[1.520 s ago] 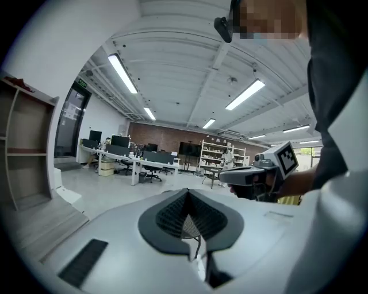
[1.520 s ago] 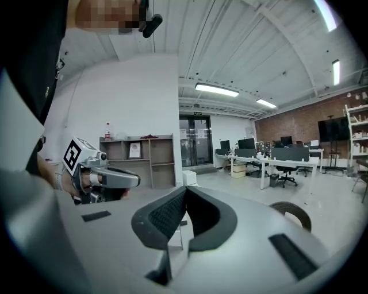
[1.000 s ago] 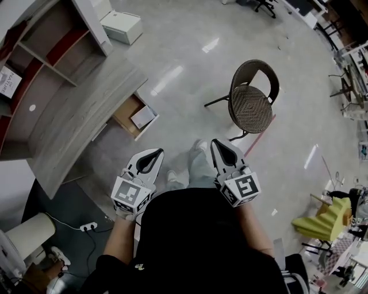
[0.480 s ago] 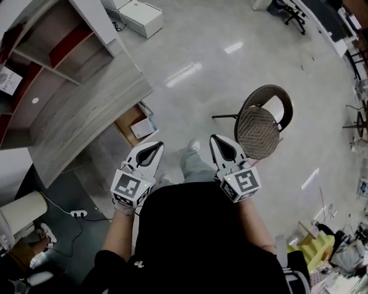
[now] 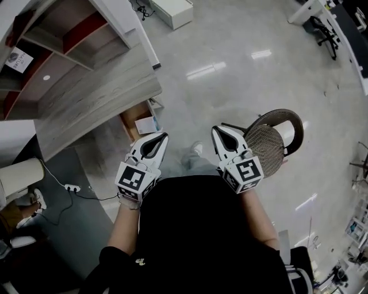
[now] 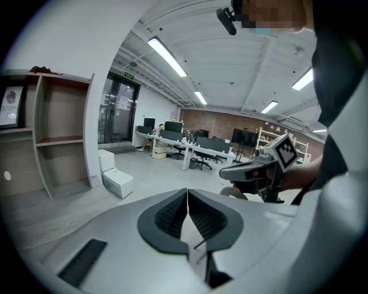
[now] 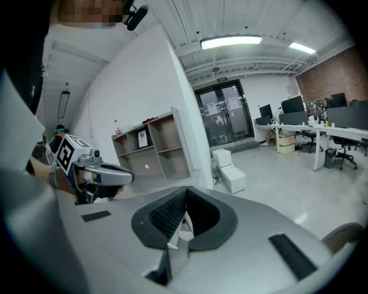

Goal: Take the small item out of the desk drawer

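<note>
The grey wooden desk [image 5: 86,97] stands at the upper left of the head view. Under its edge an open drawer [image 5: 131,116] shows a brown inside with a small pale item [image 5: 147,124] lying in it. My left gripper [image 5: 164,135] is held at waist height just below and right of the drawer, shut and empty [image 6: 187,190]. My right gripper [image 5: 215,130] is level with it, further right, also shut with nothing in it [image 7: 186,188]. Neither touches the drawer.
A brown wicker chair [image 5: 270,143] stands close to the right gripper. A shelf unit [image 5: 57,34] sits on the desk. A white box [image 5: 172,8] is on the floor beyond. A power strip [image 5: 72,188] and a white bin [image 5: 20,178] lie left.
The view has swung towards the desk: drawer and desk now sit closer to the left gripper, and the chair has slid right and nearer. Both grippers stay shut at the waist.
</note>
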The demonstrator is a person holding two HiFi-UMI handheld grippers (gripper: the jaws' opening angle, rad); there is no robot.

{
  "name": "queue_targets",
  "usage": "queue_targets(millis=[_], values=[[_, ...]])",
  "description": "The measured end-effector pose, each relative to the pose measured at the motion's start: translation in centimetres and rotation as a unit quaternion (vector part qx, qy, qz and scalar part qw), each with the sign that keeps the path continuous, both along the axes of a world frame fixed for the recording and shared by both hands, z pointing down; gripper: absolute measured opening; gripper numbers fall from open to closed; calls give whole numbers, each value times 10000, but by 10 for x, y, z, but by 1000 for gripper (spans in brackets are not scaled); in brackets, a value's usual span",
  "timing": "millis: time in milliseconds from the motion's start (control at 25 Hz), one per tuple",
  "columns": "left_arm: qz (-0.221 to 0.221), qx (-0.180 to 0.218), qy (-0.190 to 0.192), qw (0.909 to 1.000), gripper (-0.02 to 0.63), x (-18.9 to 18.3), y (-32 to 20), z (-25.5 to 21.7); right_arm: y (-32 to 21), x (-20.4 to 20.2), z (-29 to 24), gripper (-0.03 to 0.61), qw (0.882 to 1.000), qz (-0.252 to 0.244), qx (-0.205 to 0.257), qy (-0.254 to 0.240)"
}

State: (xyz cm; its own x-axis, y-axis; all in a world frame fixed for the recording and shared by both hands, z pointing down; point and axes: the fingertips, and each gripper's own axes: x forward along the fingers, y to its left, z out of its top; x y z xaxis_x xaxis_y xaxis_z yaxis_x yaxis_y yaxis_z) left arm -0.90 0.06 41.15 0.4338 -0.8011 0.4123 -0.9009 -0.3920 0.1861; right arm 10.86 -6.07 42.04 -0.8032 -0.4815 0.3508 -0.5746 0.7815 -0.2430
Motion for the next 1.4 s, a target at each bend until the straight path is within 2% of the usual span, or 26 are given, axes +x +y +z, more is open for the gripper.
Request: queue_targets(millis=[160,320,720,1040,1400], values=[[-323,-125,1,9994,8,-13,-2,8,-8,-14,9,-4,9992,-373,-78,109],[-408,-379,-212,9982,8,-33,0,31,-9,-36,13,-5,9965,-788,-95,250],[1,-1302,-637,9894,9,-91,4,133,-4,-89,29,-3,9903,-1173,-291,679],[694,-2133,-778,9714,25,-128,-3,231,-20,-115,41,-3,9912,-792,-416,977],[1579,-2891,-1122,9375,152,-148,-3,330,-32,-108,53,-3,9884,-84,-668,1363]])
